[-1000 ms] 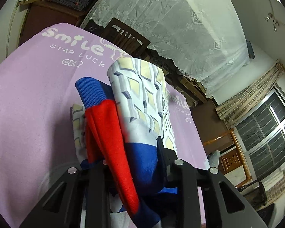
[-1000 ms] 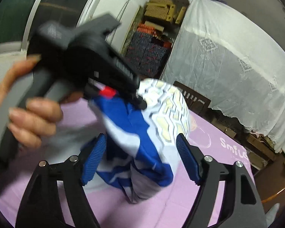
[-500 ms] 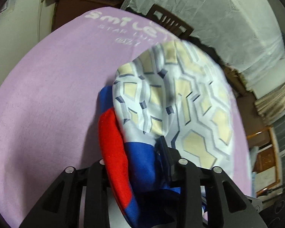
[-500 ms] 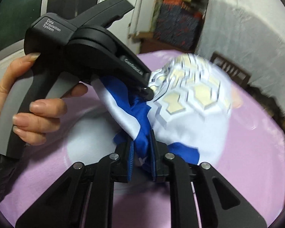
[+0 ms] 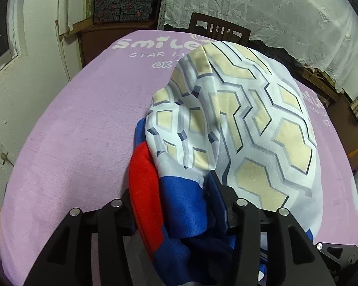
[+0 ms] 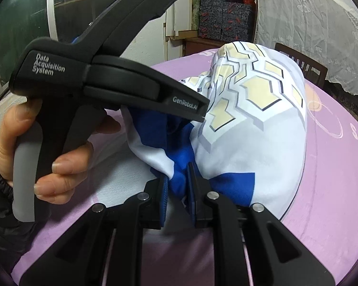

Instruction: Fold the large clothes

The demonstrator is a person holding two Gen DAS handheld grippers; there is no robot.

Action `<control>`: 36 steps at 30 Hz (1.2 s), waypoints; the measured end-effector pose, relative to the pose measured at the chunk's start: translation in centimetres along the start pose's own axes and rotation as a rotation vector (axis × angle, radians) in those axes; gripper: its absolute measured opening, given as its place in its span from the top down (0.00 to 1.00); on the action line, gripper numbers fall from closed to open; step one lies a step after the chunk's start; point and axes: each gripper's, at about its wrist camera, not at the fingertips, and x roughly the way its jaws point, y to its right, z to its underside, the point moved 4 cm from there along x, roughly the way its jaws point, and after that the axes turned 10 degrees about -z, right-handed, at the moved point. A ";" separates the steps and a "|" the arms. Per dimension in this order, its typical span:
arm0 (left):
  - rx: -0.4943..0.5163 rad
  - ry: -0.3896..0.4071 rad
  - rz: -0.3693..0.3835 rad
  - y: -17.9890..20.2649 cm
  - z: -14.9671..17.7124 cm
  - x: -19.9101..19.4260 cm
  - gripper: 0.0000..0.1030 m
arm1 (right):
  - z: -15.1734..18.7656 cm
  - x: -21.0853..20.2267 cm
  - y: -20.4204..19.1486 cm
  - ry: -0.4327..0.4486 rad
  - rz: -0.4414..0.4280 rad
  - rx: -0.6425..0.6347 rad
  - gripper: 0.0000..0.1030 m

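Observation:
A large garment (image 5: 238, 124), white with yellow hexagons, blue panels and a red cuff (image 5: 143, 186), hangs bunched above the purple tablecloth (image 5: 78, 128). My left gripper (image 5: 179, 205) is shut on its blue and red edge. In the right wrist view the garment (image 6: 255, 109) billows ahead; my right gripper (image 6: 177, 186) is shut on a blue fold of it. The left gripper's body (image 6: 102, 83), held by a hand, is close on the left, clamping the cloth just above my right gripper.
The purple cloth with "Smile" lettering (image 5: 155, 45) covers a round table. A dark chair (image 5: 217, 28) stands behind it, beneath a white lace cover (image 5: 274, 7). A wall and door frame (image 5: 35, 54) lie left. Stacked boxes (image 6: 224, 16) sit at the back.
My right gripper was open a second ago and has closed on the blue fold. The garment has billowed out and moved over the table with both grippers.

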 end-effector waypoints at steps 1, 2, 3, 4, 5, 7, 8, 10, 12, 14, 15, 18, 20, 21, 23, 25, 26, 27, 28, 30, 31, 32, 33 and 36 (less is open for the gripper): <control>-0.003 -0.001 -0.004 -0.1 0.0 0.0 0.46 | 0.0 -0.1 0.1 0.000 -0.002 0.000 0.87; -0.008 -0.002 -0.007 -0.2 0.0 0.0 0.44 | -0.1 -0.1 0.1 -0.001 -0.002 -0.001 0.87; -0.013 -0.004 -0.008 -0.3 0.0 0.0 0.41 | 0.0 -0.3 -0.1 -0.002 -0.004 -0.002 0.87; -0.018 -0.007 -0.009 -0.4 -0.1 0.0 0.40 | 0.1 -0.5 -0.2 -0.003 -0.006 -0.001 0.87; -0.025 -0.010 -0.007 -0.6 -0.1 -0.1 0.39 | 0.2 -0.6 -0.3 -0.003 -0.008 0.001 0.87; -0.029 -0.013 -0.002 -0.6 -0.1 -0.4 0.39 | -0.1 -0.6 0.1 -0.003 -0.013 0.006 0.87; -0.030 -0.010 -0.002 -0.7 -0.2 -0.6 0.39 | -0.2 -0.7 0.2 -0.001 -0.013 0.005 0.87; -0.029 0.009 -0.007 -0.7 -0.3 -1.2 0.39 | -0.2 -0.9 0.2 0.004 -0.009 0.004 0.87; -0.029 0.040 -0.015 -0.7 -0.6 -2.0 0.40 | -0.4 -1.5 0.1 0.016 0.000 0.000 0.87; -0.034 0.073 -0.016 -0.8 -0.8 -3.1 0.40 | -0.7 -2.3 0.0 0.034 -0.002 -0.003 0.84; -0.043 0.098 -0.008 -0.9 -0.9 -3.8 0.40 | -0.8 -2.8 0.0 0.045 -0.006 -0.003 0.81; -0.069 0.149 0.012 -1.3 -1.3 -5.4 0.40 | -1.3 -4.2 -0.1 0.087 -0.007 -0.006 0.73; -0.083 0.180 0.019 -1.5 -1.5 -6.4 0.40 | -1.5 -4.9 -0.1 0.111 0.032 -0.025 0.67; -0.092 0.199 0.026 -1.6 -1.5 -7.0 0.40 | -1.6 -5.2 -0.1 0.120 0.042 -0.032 0.66; -0.091 0.216 0.038 -1.4 -1.6 -7.6 0.40 | -1.9 -5.9 0.1 0.148 0.057 -0.034 0.66; -0.086 0.220 0.037 -1.1 -1.6 -7.7 0.40 | -2.1 -6.5 0.3 0.175 0.067 -0.019 0.66; -0.082 0.221 0.033 -1.0 -1.6 -7.7 0.40 | -2.3 -6.7 0.5 0.187 0.074 -0.009 0.66; -0.076 0.222 0.026 -0.8 -1.7 -7.5 0.40 | -2.6 -7.0 0.9 0.204 0.085 0.004 0.71; -0.074 0.222 0.024 -0.6 -1.7 -7.4 0.40 | -2.8 -7.4 1.4 0.223 0.098 0.020 0.77; -0.069 0.218 0.030 -0.2 -1.8 -7.1 0.40 | -3.8 -8.0 2.9 0.254 0.100 0.075 0.91; -0.063 0.217 0.026 -0.1 -1.9 -6.8 0.40 | -4.6 -8.2 4.2 0.267 0.084 0.123 0.91; -0.054 0.218 0.014 0.2 -1.9 -6.5 0.40 | -5.0 -8.1 4.6 0.270 0.075 0.151 0.91; -0.038 0.218 -0.005 0.5 -2.0 -6.2 0.40 | -5.5 -8.0 5.5 0.269 0.063 0.186 0.92; -0.018 0.189 -0.024 0.9 -2.2 -4.9 0.40 | -7.0 -6.5 8.0 0.247 0.030 0.272 0.92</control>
